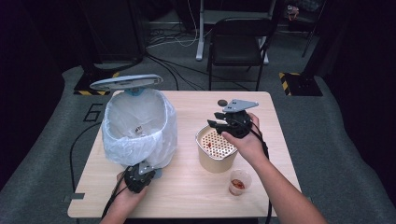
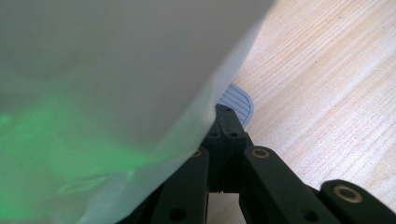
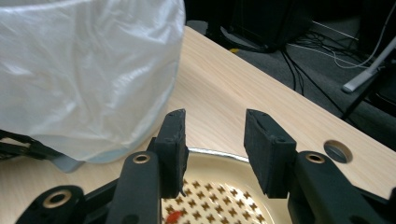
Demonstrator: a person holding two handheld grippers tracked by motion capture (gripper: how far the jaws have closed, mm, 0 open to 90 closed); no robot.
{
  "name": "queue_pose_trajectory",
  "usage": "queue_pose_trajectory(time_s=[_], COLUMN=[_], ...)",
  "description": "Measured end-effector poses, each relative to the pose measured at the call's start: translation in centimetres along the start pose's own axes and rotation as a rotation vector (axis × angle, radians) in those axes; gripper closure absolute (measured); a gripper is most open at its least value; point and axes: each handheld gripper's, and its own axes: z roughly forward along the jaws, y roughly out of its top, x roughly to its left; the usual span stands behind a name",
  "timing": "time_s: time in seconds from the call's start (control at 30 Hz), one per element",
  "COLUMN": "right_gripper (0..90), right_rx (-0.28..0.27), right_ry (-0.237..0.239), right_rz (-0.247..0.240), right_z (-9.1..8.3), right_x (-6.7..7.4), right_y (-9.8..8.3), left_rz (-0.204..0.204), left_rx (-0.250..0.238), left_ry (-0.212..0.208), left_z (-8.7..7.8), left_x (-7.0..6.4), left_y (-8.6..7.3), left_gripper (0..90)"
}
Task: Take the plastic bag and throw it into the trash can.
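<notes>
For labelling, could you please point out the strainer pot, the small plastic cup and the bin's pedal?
Strainer pot (image 1: pixel 215 161): high view, its outer wall.
Small plastic cup (image 1: pixel 240 182): high view, its rim and red contents.
Bin's pedal (image 2: pixel 237 100): left gripper view, its ribbed grey top.

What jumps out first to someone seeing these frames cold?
The white-bagged pedal bin at the table's left, lid up, with the left gripper shut at its foot pedal. To its right, the right gripper hangs over a perforated cream strainer pot, nothing between its pads; a small cup of red stuff stands nearer.
</notes>
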Motion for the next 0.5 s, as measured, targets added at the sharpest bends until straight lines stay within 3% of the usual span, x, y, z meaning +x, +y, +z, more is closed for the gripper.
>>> queue_pose_trajectory(time_s=[0.1,0.23,0.5], right_gripper=[58.8,58.8,60.1], right_rx=[0.007,0.043,0.075], right_ry=[-0.02,-0.065,-0.114], right_rz=[0.002,0.048,0.085], right_z=[0.1,0.3,0.7], right_x=[-0.9,-2.3,-4.5], right_y=[-1.0,-3.0,-5.7], left_rz=[0.0,0.0,-0.001], left_rx=[-0.001,0.003,0.002], left_ry=[0.0,0.001,0.001], left_z=[0.0,0.0,0.0], left_x=[0.0,0.0,0.0], left_y=[0.0,0.0,0.0], left_gripper=[90.0,90.0,90.0])
